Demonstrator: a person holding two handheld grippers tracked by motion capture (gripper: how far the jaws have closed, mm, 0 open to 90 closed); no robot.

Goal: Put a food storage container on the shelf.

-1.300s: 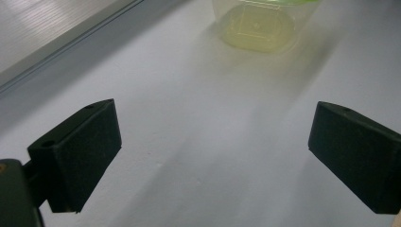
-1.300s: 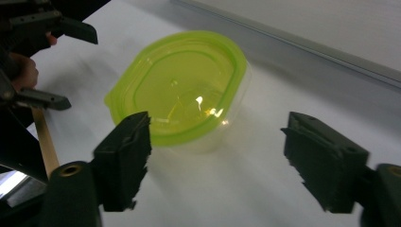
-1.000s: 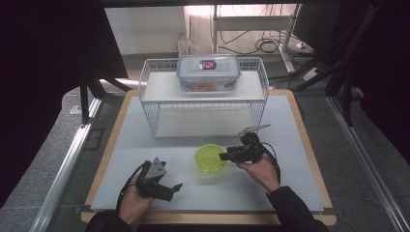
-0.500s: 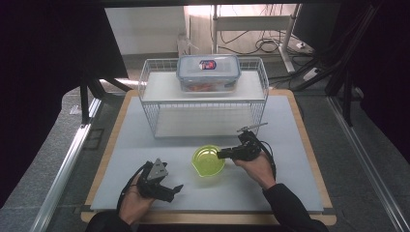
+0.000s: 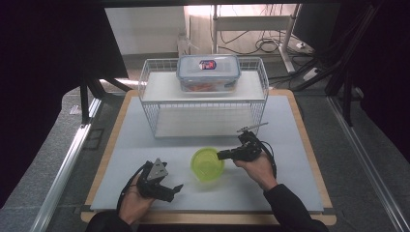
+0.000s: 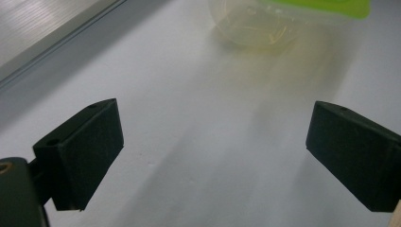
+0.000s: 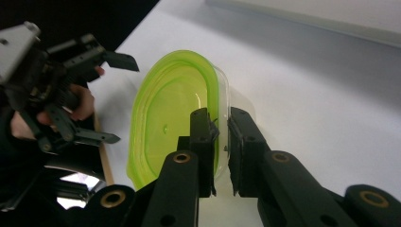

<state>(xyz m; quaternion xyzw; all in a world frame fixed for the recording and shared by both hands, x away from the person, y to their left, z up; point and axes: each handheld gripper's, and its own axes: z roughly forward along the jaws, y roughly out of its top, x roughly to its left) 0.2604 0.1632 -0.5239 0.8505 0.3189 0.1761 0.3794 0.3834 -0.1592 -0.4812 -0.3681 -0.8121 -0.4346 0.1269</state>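
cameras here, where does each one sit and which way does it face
High view: above the person's side, facing forward and down on the table; both forearms, left gripper, right gripper.
Left gripper view: on that gripper, along its open fingers.
Right gripper view: along fingers closed on the green container rim.
All share the container.

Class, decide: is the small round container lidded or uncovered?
Lidded. A green lid covers the clear container; the right gripper, its jaws just closing, pinches the lid's rim.

Bright light falls from behind the white wire rack [image 5: 203,99]; the surroundings stay dark. The translucent lime-lidded plastic tub [image 6: 283,19] looks blurred close up.
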